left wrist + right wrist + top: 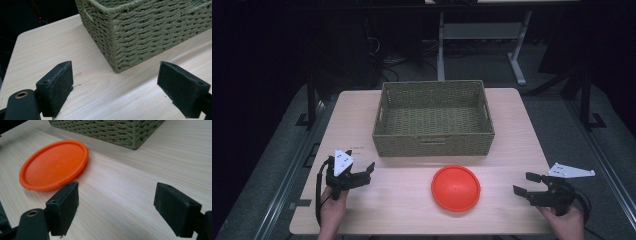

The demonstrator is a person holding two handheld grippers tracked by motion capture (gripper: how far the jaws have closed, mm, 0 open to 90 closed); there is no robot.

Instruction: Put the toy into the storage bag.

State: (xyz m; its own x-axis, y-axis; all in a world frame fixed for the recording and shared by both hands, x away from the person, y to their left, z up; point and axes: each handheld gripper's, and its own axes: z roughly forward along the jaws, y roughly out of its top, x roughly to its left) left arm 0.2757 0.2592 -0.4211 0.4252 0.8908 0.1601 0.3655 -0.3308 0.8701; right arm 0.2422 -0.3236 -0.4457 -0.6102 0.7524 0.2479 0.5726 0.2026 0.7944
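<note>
Left tongs (366, 172) and right tongs (526, 183) both gape wide, gripping nothing, low over the pale wooden desk (402, 210). Between them lies a round orange plastic plate (456, 188), before a woven olive-green rectangular basket (433, 140). No readable writing anywhere.

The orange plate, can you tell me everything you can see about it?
The orange plate is round and shallow, with a low raised rim all the way around. It looks like smooth plastic, bright orange, and nothing lies on it. It lies flat on the wooden table, just in front of the woven basket but apart from it. Only the table touches it. The right gripper is beside it, open, not touching.
</note>
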